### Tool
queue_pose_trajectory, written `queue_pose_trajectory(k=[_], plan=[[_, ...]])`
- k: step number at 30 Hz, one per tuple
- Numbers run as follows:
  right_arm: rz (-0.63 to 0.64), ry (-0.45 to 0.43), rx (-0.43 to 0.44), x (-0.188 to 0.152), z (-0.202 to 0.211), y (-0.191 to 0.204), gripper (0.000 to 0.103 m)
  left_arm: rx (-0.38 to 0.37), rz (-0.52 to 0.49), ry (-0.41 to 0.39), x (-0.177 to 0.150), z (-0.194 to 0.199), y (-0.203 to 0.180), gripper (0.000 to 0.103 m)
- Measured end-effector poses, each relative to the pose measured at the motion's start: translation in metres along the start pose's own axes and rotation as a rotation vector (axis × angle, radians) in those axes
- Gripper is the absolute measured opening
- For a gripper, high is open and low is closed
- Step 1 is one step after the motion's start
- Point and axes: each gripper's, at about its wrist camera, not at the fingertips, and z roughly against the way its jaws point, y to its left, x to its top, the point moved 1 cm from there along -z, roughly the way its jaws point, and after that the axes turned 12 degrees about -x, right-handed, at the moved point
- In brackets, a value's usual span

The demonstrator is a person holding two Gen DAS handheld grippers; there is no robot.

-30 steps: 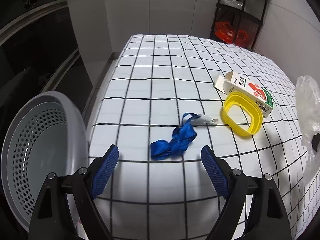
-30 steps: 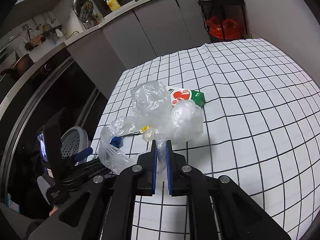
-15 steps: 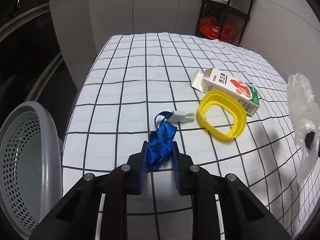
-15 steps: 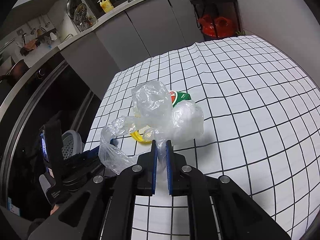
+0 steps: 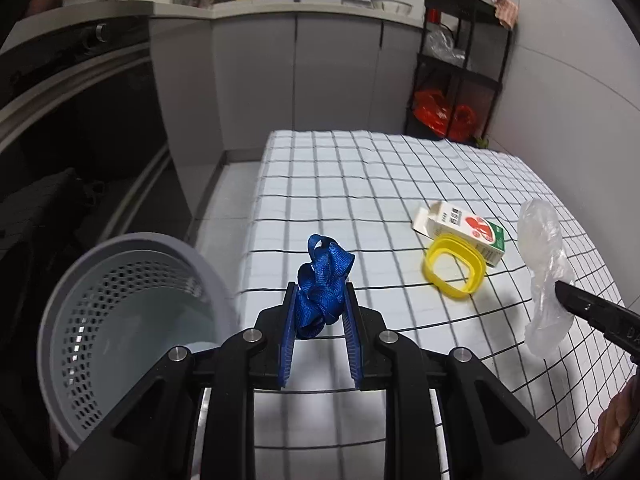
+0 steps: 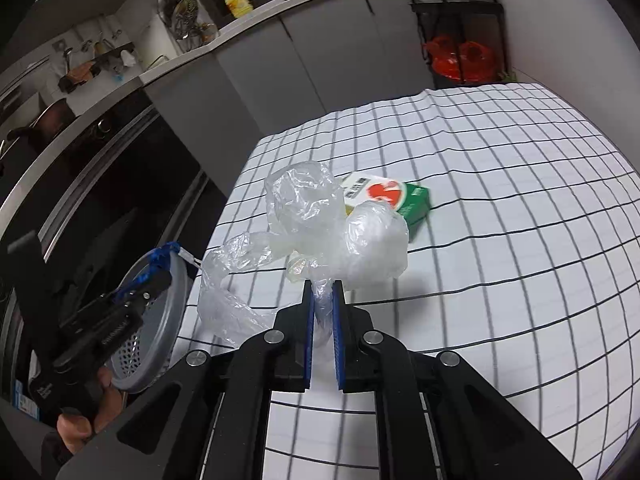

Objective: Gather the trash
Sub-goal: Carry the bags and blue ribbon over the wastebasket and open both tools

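Observation:
My left gripper (image 5: 320,296) is shut on a crumpled blue strap (image 5: 322,280) and holds it above the checked tablecloth (image 5: 360,184). A grey perforated bin (image 5: 120,320) sits just left of it, off the table edge. My right gripper (image 6: 322,292) is shut on a clear plastic bag (image 6: 320,216), held above the table; the bag also shows in the left wrist view (image 5: 544,264). A white, red and green carton (image 5: 464,228) and a yellow plastic ring (image 5: 454,266) lie on the cloth. In the right wrist view the carton (image 6: 392,196) is partly behind the bag.
Grey kitchen cabinets (image 5: 296,72) stand behind the table, and a black shelf rack (image 5: 460,80) with red bags stands at the back right. A dark oven front (image 5: 72,112) runs along the left. The bin also shows in the right wrist view (image 6: 160,320).
My left gripper closed on the blue strap and lifted it off the cloth, tilting up. My right gripper kept hold of the plastic bag and rose slightly.

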Motion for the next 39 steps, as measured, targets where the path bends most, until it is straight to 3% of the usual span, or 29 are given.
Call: queue_pose_trajectory(k=[14, 24, 39], plan=[[0.175, 0.020, 0.099, -0.008, -0.015, 0.114, 0.008, 0.157, 0.089, -0.047, -0.015, 0.058, 0.091, 0.022], [0.279, 0.067, 0.162, -0.017, -0.042, 0.190, 0.008, 0.202, 0.201, -0.046, -0.026, 0.079, 0.149, 0.022], [0.381, 0.102, 0.137, -0.025, -0.075, 0.251, 0.009, 0.240, 0.258, -0.006, -0.036, 0.077, 0.173, 0.027]])
